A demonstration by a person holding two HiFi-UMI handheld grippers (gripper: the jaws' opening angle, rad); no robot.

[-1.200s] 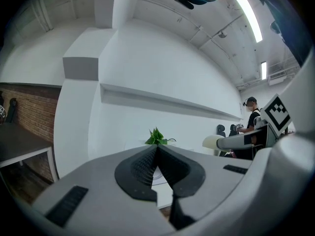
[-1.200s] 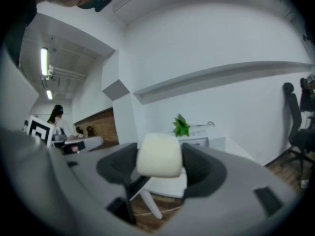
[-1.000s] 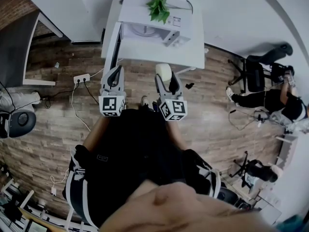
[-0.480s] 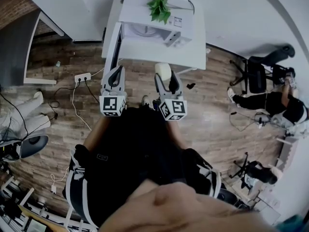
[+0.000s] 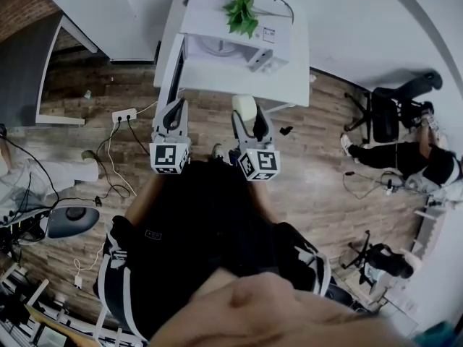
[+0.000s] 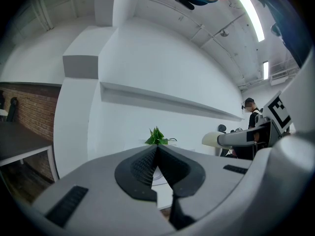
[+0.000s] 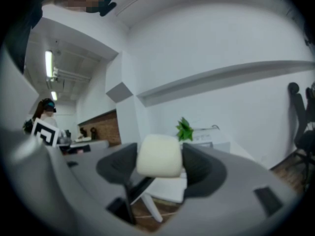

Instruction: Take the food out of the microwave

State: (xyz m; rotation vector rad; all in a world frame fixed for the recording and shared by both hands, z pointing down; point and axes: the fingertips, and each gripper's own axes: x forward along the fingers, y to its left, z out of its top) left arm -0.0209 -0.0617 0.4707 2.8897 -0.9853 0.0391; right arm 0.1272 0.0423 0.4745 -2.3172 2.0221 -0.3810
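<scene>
While the person stands facing a white table point(image 5: 293, 87), the right gripper point(image 7: 159, 162) clamps a pale cream, rounded piece of food point(image 7: 158, 154) between its jaws, held over the wooden floor point(image 5: 318, 172) near the table's front edge. The left gripper point(image 6: 157, 154), beside it, has its jaws pressed together with nothing between them. On the table, the white microwave point(image 5: 233, 43) stands with its door point(image 5: 171, 63) swung open, and a green plant point(image 5: 239, 11) rises at its far side.
</scene>
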